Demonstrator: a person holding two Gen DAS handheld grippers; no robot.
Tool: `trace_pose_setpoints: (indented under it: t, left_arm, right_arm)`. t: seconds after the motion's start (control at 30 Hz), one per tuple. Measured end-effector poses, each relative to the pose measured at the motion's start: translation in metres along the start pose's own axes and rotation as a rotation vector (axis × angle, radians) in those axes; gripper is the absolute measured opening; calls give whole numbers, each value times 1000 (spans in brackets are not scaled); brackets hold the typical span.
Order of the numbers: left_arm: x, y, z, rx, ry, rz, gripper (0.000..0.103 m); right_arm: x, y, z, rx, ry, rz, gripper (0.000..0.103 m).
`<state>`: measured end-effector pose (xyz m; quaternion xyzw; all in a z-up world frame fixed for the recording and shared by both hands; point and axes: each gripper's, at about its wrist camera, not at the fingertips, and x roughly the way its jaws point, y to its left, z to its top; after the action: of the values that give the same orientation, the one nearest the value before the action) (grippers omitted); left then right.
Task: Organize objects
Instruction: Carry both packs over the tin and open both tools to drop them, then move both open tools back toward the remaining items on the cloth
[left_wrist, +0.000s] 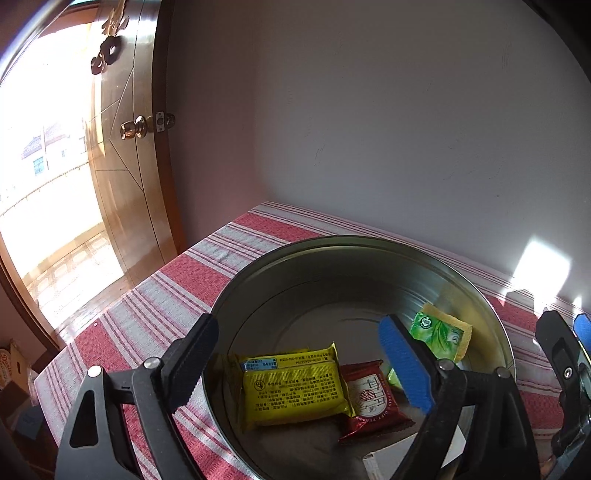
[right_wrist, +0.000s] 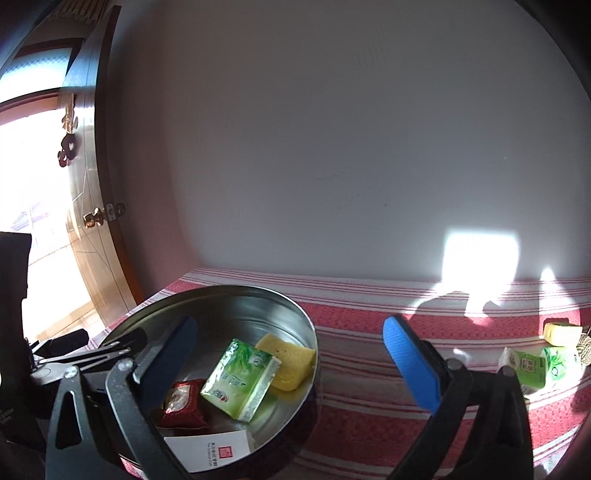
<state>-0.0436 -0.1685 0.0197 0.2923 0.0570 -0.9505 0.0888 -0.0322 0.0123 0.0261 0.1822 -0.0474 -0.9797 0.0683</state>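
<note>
A round metal tin (left_wrist: 258, 280) (right_wrist: 295, 317) stands on the red-and-white striped cloth. In it lie a yellow packet (left_wrist: 295, 387), a red packet (left_wrist: 373, 398) (right_wrist: 183, 402), a green tissue pack (left_wrist: 439, 336) (right_wrist: 240, 380), a yellow sponge (right_wrist: 291, 360) and a white card (right_wrist: 214, 448). My left gripper (left_wrist: 301, 365) is open and empty over the tin, above the yellow packet. My right gripper (right_wrist: 291, 354) is open and empty at the tin's right rim. A second green pack (right_wrist: 532, 365) and a yellow sponge (right_wrist: 561, 334) lie far right on the cloth.
A white wall backs the table (right_wrist: 369, 295). A wooden door (left_wrist: 125, 166) with a brass knob stands open on the left. The table's left edge (left_wrist: 110, 317) drops to the floor. A coil of twine (right_wrist: 585, 345) lies by the far-right items.
</note>
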Motion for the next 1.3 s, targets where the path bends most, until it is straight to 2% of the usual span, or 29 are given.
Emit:
trace_pose_setpoints:
  t: [0.27,0.63,0.83,1.17,1.3]
  left_arm:
    - [-10,-29,-13,36,2,-31,91]
    - [-22,-91,-42,139,0,-79,91]
    - [-32,-124,-55,176,-7,-159,91]
    - [-38,-176,-74,273,-22,-190,91]
    - [-42,-188,-76,288,-48,-171,91]
  right_arm:
    - [-4,-43,-5,63,36,-82,103]
    - [-21,-83,-13,12,65,-198,103]
    - [-40,-119,-18,15,75,-253,103]
    - [-61,-166,-28,29,109,-337,103]
    - [-75,-185,-31,26,113,-377,103]
